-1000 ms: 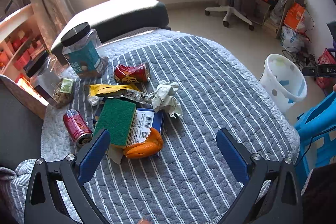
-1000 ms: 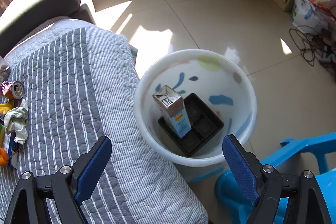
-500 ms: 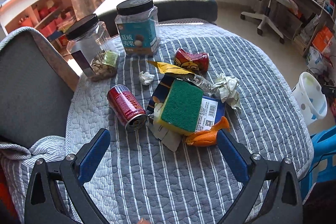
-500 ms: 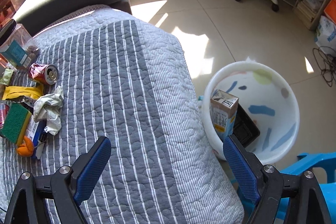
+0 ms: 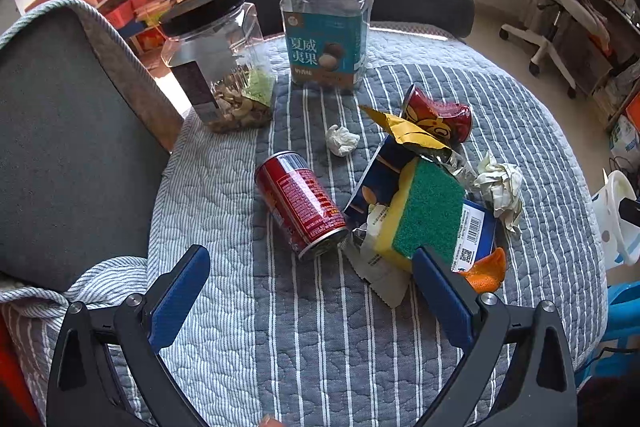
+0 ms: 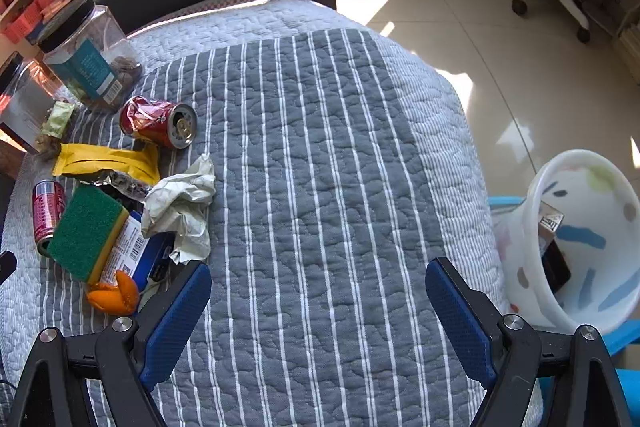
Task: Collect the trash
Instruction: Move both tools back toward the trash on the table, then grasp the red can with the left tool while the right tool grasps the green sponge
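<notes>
We have a carton (image 6: 550, 223) and black tray (image 6: 557, 270) in the bin (image 6: 600, 311), while cans, sponge (image 5: 424, 211), wrappers and paper wait beside it, left gripper (image 5: 310, 291) and right gripper (image 6: 318, 307) both spread empty.

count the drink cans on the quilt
2: an intact red can lying left of the sponge, and a crushed red can behind the yellow wrapper.

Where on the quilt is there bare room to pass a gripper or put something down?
Bare: the striped stretch between the crumpled paper and the quilt edge by the bin, and the near strip below the red can. Crowded: the left cluster, with sponge, crushed can, yellow wrapper, peel and jars packed together.
</notes>
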Demonstrator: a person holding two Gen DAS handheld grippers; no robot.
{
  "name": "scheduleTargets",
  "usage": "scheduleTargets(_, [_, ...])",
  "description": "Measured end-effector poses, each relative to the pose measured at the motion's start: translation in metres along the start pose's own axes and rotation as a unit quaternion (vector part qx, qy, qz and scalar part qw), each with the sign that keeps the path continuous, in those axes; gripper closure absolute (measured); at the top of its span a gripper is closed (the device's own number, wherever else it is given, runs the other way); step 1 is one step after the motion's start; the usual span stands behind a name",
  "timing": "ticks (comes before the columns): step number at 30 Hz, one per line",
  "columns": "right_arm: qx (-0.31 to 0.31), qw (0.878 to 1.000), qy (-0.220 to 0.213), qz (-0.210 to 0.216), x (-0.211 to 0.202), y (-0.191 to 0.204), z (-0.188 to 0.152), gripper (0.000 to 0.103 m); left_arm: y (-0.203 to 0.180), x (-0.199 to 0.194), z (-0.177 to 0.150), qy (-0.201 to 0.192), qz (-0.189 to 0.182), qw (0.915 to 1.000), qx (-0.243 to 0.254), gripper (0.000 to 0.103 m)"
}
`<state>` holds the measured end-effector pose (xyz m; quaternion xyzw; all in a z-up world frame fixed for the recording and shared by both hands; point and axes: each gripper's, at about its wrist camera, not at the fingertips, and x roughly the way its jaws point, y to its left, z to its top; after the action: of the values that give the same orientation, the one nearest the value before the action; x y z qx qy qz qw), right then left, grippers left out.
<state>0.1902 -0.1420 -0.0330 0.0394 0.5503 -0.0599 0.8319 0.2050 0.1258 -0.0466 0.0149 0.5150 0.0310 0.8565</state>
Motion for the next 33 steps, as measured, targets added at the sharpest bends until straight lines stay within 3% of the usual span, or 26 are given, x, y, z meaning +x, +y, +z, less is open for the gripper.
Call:
scheduleTargets(8, [-0.015, 1.000, 0.013, 0.004, 0.020, 0.028, 0.005, 0.012, 0.027, 0.050, 0.022, 0.054, -0.041, 0.9950, -0.074, 0.002])
scheduleTargets(14, [-0.022, 1.000, 0.016, 0.009, 0.033, 0.044, 0.007, 0.012, 0.040, 0.084, 0.029, 0.084, -0.068, 0.9843, -0.139, 0.017])
scheduleTargets(17, [-0.020, 0.999, 0.019, 0.018, 0.038, 0.054, 0.008, 0.012, 0.038, 0.094, 0.031, 0.091, -0.067, 0.9831, -0.144, 0.024])
scheduleTargets(21, [-0.026, 0.999, 0.018, 0.034, 0.040, 0.074, 0.009, 0.012, 0.035, 0.102, 0.030, 0.101, -0.080, 0.9811, -0.145, 0.043])
scheduleTargets(33, [-0.067, 0.992, 0.022, 0.103, 0.054, 0.150, 0.002, 0.013, 0.065, 0.061, 0.012, 0.063, -0.091, 0.9865, -0.121, 0.047])
